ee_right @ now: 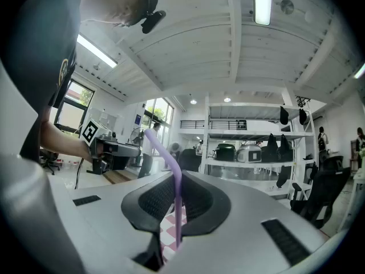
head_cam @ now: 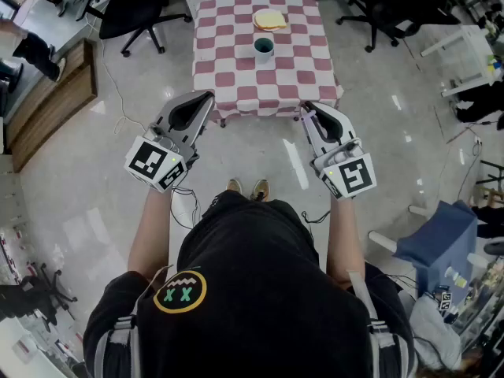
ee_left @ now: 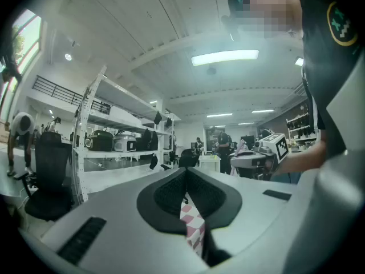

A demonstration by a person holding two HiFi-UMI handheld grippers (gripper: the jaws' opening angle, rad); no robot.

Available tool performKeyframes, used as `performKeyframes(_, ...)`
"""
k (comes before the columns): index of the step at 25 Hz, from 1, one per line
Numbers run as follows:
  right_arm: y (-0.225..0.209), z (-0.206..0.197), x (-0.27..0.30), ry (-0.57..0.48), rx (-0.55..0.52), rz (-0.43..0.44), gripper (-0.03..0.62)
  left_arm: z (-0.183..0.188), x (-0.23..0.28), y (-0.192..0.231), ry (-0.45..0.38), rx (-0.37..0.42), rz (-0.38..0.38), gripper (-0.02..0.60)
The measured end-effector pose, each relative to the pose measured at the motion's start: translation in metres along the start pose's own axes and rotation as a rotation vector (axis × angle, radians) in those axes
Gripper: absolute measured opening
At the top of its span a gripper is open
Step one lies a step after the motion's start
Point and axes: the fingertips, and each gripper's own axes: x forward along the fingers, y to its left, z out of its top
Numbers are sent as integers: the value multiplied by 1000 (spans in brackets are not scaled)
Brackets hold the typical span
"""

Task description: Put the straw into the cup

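A dark green cup (head_cam: 263, 48) stands on the table with the red-and-white checked cloth (head_cam: 228, 73), beyond both grippers. My right gripper (head_cam: 304, 109) (ee_right: 175, 178) is shut on a purple bendy straw (ee_right: 178, 204); the straw stands upright between the pads, its bent top leaning left. My left gripper (head_cam: 209, 95) (ee_left: 186, 173) is shut with nothing in it. Both grippers are held level in front of the table's near edge, apart from the cup. In the head view the straw is hard to make out.
A yellow item on a plate (head_cam: 270, 20) lies behind the cup. Black office chairs (head_cam: 134, 10) (head_cam: 390, 6) flank the table. A wooden platform (head_cam: 47, 105) lies at the left and a blue stool (head_cam: 437, 242) at the right. Shelves with cookers (ee_right: 239, 152) line the room.
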Motion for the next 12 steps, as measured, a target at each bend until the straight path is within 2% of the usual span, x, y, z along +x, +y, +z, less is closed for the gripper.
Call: performKeyframes(12,-5,2,4,1,0,-4,48,5,9,0,-6,7,-15,20)
